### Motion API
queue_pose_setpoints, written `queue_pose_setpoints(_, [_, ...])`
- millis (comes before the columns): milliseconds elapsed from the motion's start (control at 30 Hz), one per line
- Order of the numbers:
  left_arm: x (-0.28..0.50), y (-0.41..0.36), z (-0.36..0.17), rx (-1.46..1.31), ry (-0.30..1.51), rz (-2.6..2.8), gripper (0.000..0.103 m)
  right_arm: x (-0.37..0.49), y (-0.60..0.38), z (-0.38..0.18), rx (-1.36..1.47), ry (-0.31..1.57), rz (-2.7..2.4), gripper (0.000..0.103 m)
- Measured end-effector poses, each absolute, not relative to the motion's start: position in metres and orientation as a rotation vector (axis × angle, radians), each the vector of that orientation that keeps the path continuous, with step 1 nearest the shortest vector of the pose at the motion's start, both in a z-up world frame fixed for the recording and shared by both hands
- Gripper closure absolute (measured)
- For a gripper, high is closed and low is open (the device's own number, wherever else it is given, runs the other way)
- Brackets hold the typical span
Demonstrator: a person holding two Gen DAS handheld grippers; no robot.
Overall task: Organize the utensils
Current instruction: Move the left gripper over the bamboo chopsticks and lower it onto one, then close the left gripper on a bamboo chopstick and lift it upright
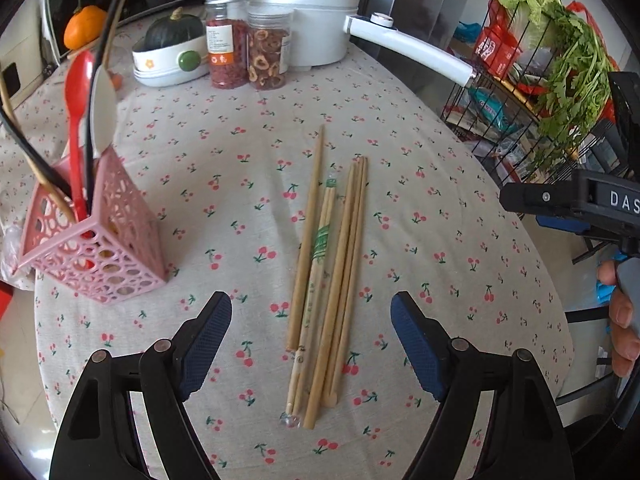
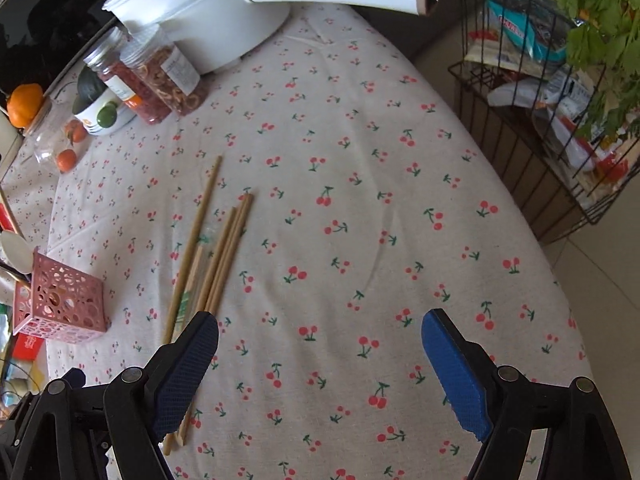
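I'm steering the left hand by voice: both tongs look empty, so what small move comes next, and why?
Probably lower the open left tongs straight down onto the chopsticks. The bundle lies loose on the tablecloth, centred between the fingers, and the pink holder stands just left, ready for them.

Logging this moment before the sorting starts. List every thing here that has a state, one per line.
left tool: open, empty, above the chopsticks
right tool: open, empty
chopsticks: loose bundle lying flat on the tablecloth
pink holder: tilted in this view, holding a red spoon and other utensils
white pot: lid on
two jars: capped, upright
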State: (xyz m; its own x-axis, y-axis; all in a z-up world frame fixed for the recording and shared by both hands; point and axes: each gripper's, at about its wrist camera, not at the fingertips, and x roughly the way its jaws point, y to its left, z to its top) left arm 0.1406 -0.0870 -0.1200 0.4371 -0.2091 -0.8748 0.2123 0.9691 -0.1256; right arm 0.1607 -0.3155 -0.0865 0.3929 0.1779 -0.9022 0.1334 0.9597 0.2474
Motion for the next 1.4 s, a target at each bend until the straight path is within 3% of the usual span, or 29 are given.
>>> queue_pose_setpoints(100, [0.164,-0.101,-0.124,-0.028,1.091,-0.250,0.022,0.165,-0.320,-0.088,0.264,1.169,0.010,0.016])
queue_pose_setpoints(267, [0.216,-0.118,-0.132,-0.054,1.117,-0.217,0.052,0.172,-0.337,-0.096,0.268,1.193,-0.026,0.016])
queue_pose_setpoints(433, [0.262,-0.128,-0.148,-0.048,1.158,-0.179,0.069,0.180,-0.354,-0.104,0.326,1.218,-0.058,0.016])
queue_pose_setpoints(733, [0.294,-0.142,-0.170,0.053,1.201,-0.133,0.081,0.190,-0.357,-0.104,0.323,1.215,-0.030,0.016])
queue_pose_setpoints(867, [0.294,-0.147,-0.171,0.111,1.206,-0.128,0.095,0.192,-0.361,-0.105,0.312,1.213,-0.042,0.016])
queue_pose_setpoints(1033, [0.278,-0.146,-0.160,0.149,1.185,-0.156,0.095,0.191,-0.362,-0.107,0.326,1.221,-0.049,0.016])
queue_pose_setpoints(1400, [0.188,-0.107,-0.082,0.102,1.011,-0.314,0.096,0.192,-0.329,-0.110,0.260,1.235,-0.035,0.016])
